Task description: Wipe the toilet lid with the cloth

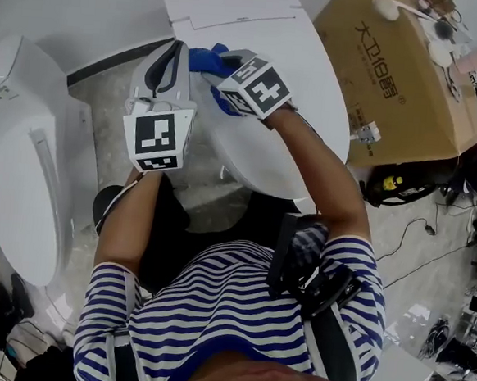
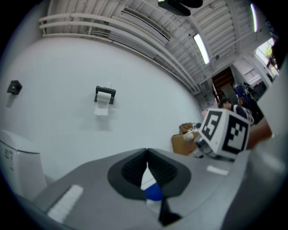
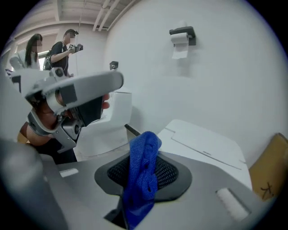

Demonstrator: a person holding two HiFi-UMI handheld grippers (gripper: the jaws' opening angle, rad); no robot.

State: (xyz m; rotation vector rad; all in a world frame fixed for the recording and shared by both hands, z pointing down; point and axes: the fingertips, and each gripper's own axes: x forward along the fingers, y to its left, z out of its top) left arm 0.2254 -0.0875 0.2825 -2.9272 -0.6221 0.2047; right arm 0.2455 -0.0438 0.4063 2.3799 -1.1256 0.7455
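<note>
Right hand-held gripper [image 3: 145, 158] with cloth [image 3: 142, 182], box [image 1: 395, 83] nearby

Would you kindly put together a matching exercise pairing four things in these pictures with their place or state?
1 cloth
2 left gripper
3 cardboard box
4 paper holder

a on the wall
b jaws together
c clamped in the right gripper
d on the floor beside the toilet lid

Pairs: 1-c, 2-b, 3-d, 4-a

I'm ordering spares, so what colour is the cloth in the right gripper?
Blue. The cloth shows best in the right gripper view.
</note>
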